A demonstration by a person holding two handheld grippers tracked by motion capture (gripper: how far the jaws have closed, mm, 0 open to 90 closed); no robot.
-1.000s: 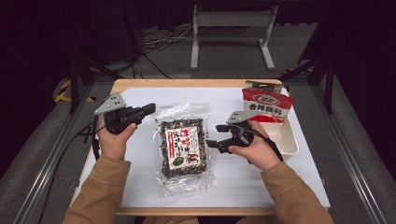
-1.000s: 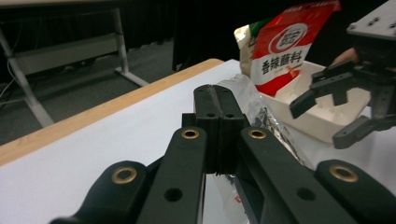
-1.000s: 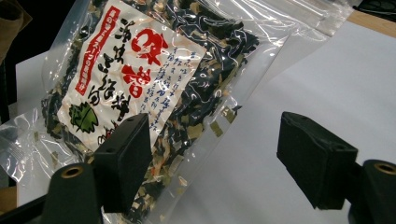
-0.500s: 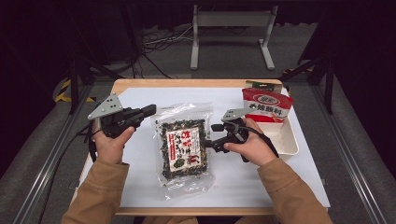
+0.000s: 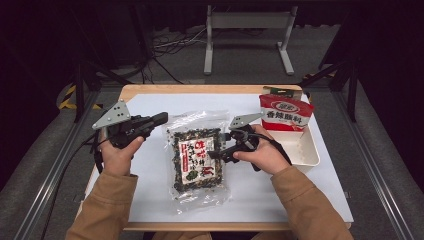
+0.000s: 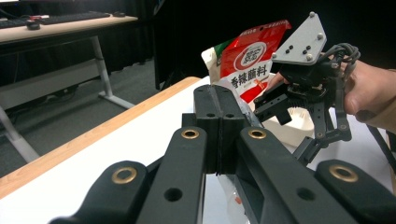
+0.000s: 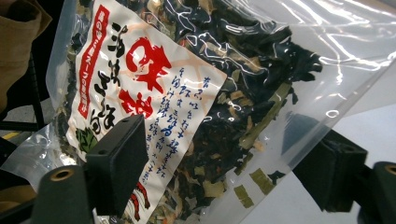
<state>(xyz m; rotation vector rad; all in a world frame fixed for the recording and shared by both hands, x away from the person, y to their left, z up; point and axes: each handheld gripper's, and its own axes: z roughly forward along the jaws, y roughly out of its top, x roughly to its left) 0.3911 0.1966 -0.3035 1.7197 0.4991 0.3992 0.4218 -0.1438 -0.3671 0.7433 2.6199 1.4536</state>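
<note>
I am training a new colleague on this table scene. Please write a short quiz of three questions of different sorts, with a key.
1. True or false: the left tool is shut.
2. Multiple choice: where does the red pouch stand? A) flat on the white sheet, B) in the white tray, C) on the floor.
3. Short answer: which tool has its jaws apart around the edge of the clear bag of dried greens?

Key
1. True; in the left gripper view its jaws are pressed together on nothing.
2. B.
3. The right tool; one jaw is over the bag and one under it, not yet shut.
</note>
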